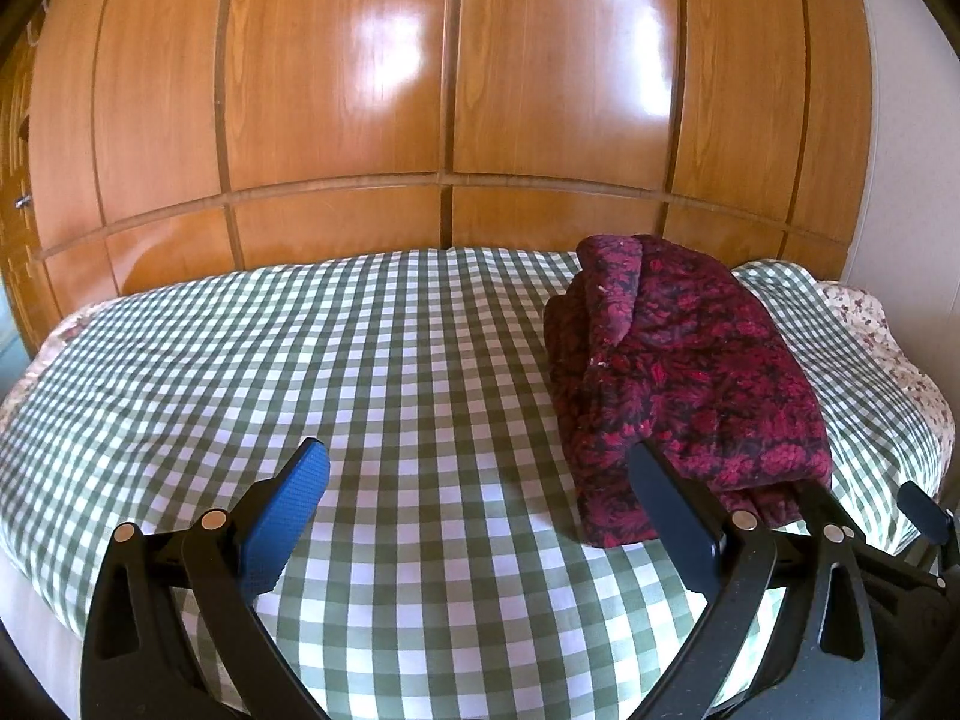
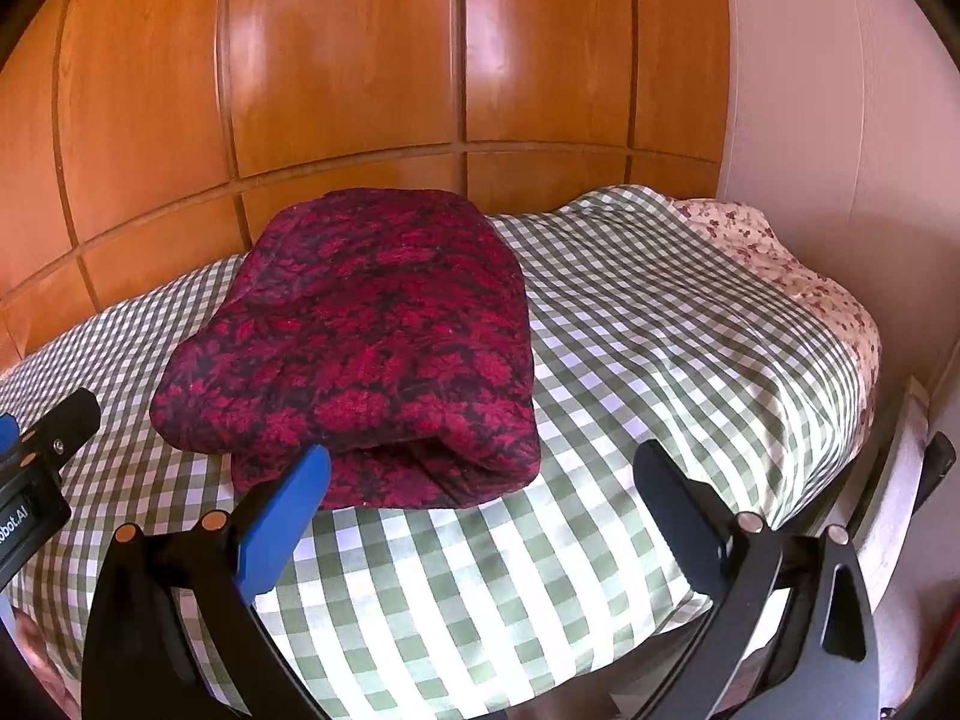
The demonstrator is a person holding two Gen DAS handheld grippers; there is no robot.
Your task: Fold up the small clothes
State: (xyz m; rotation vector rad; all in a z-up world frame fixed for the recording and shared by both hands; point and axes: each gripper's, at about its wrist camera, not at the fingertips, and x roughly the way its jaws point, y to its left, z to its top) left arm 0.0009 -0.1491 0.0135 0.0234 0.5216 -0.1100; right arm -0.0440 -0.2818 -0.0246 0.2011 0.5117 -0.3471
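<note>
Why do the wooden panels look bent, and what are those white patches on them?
Left wrist view: the fisheye lens bows the wooden panels, and the white patches are glare from light on their glossy surface. Right wrist view: the same bending, softer glare, and bright sunlight across the checked cloth near the red garment.

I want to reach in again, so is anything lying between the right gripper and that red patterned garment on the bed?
Nothing visible. Only bare checked bedspread lies between the open right gripper and the folded red garment, whose near edge sits just ahead of its fingers.
</note>
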